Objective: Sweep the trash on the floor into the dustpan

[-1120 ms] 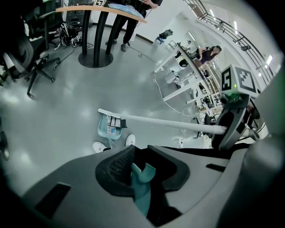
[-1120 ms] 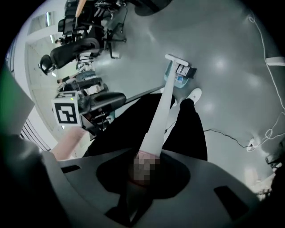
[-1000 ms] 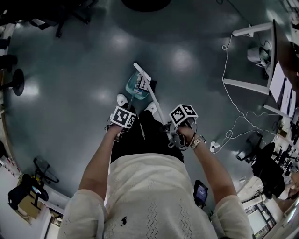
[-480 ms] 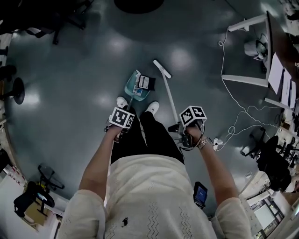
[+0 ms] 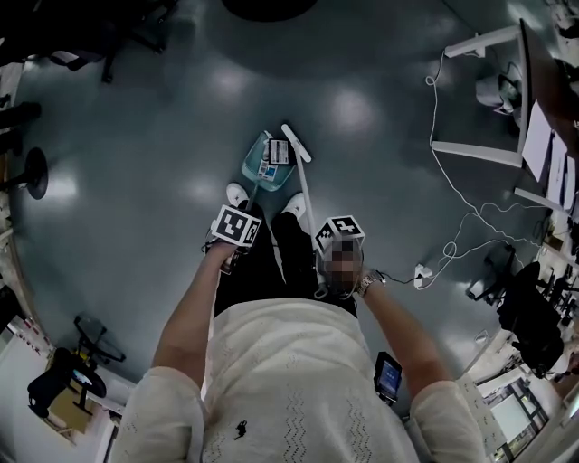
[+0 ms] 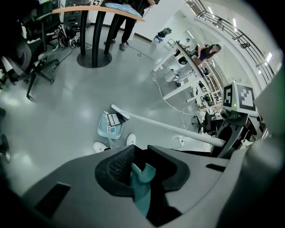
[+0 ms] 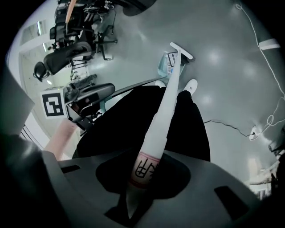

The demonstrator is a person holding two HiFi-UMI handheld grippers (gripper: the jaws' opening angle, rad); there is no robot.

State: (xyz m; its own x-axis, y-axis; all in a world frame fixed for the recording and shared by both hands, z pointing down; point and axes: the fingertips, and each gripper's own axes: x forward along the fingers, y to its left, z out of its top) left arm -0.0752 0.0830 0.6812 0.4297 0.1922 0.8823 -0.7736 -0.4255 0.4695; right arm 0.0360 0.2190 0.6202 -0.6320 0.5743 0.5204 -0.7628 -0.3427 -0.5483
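A teal dustpan (image 5: 261,167) lies on the grey floor just ahead of the person's white shoes, with flat printed packets of trash (image 5: 271,153) in it. My left gripper (image 5: 237,226) is shut on the dustpan's teal handle (image 6: 141,187). My right gripper (image 5: 338,237) is shut on the white broom handle (image 7: 159,122). The broom head (image 5: 296,143) rests at the dustpan's right edge, by the trash. In the left gripper view the dustpan (image 6: 108,128) and the broom head (image 6: 119,111) lie side by side. In the right gripper view the broom head (image 7: 181,50) touches the dustpan (image 7: 164,67).
The person's shoes (image 5: 237,193) and black trouser legs stand right behind the dustpan. White cables (image 5: 452,194) and a plug block (image 5: 420,272) trail on the floor at right, near white desk legs (image 5: 475,154). Office chairs (image 5: 54,36) stand at the far left, a round table base (image 5: 270,7) at the top.
The broom head swung out to the right of the dustpan, then came back left against it. My right gripper moved left and nearer the body. The left gripper and dustpan stayed put.
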